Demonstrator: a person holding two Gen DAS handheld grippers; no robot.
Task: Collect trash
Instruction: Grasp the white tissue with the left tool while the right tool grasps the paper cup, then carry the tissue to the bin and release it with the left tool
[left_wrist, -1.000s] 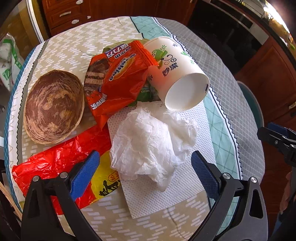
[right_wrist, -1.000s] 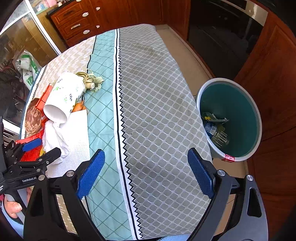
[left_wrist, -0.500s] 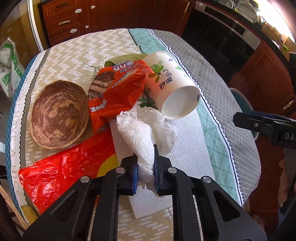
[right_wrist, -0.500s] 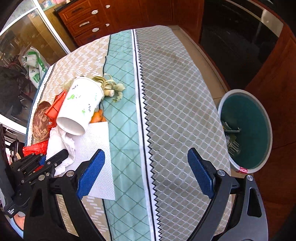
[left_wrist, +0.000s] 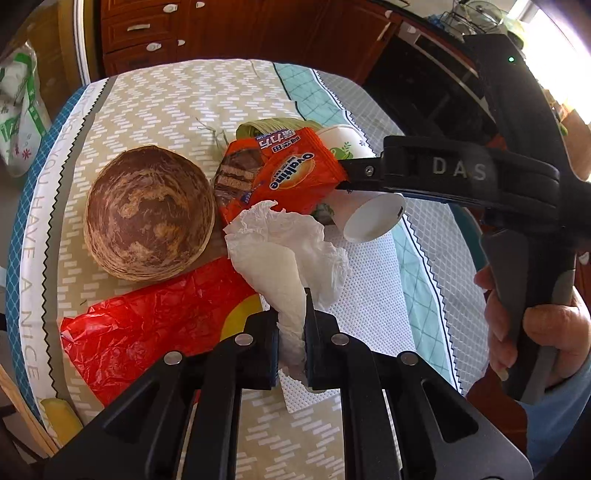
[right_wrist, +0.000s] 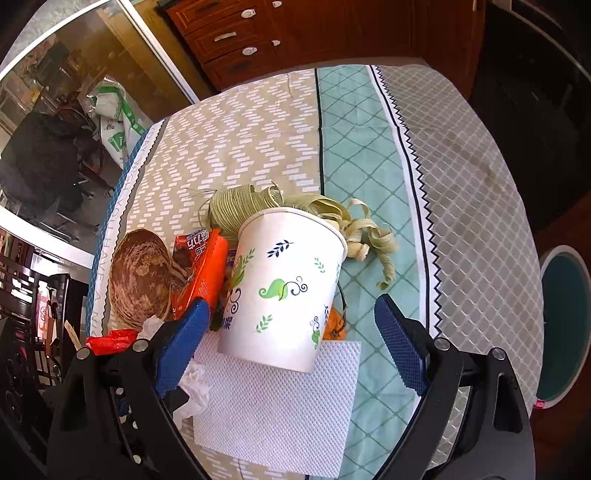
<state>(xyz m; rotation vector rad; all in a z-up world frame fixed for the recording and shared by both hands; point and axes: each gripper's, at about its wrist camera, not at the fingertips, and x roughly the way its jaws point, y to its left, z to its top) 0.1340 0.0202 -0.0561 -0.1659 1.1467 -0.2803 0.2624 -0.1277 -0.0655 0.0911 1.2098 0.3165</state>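
Observation:
A crumpled white tissue (left_wrist: 280, 251) hangs just above the table, and my left gripper (left_wrist: 291, 332) is shut on its lower end. A white paper cup (right_wrist: 284, 295) with green leaf prints lies on its side, mouth toward me, on a flat paper towel (right_wrist: 280, 402). My right gripper (right_wrist: 295, 343) straddles the cup, its jaws closing; the blue pads (right_wrist: 184, 343) stand apart from the cup's walls. An orange Ovaltine wrapper (left_wrist: 291, 173) leans against the cup's left side. A red plastic bag (left_wrist: 159, 317) lies flat at the near left.
A brown marbled bowl (left_wrist: 147, 210) sits left of the wrapper. Dried corn husks (right_wrist: 325, 210) lie behind the cup, an orange scrap (right_wrist: 336, 328) at its right. A teal bin (right_wrist: 565, 325) stands on the floor beyond the table's right edge. A hand (left_wrist: 535, 332) grips the right handle.
The left gripper shut on the tissue and raised it off the paper towel. The right gripper swept left from the grey part of the cloth to around the cup.

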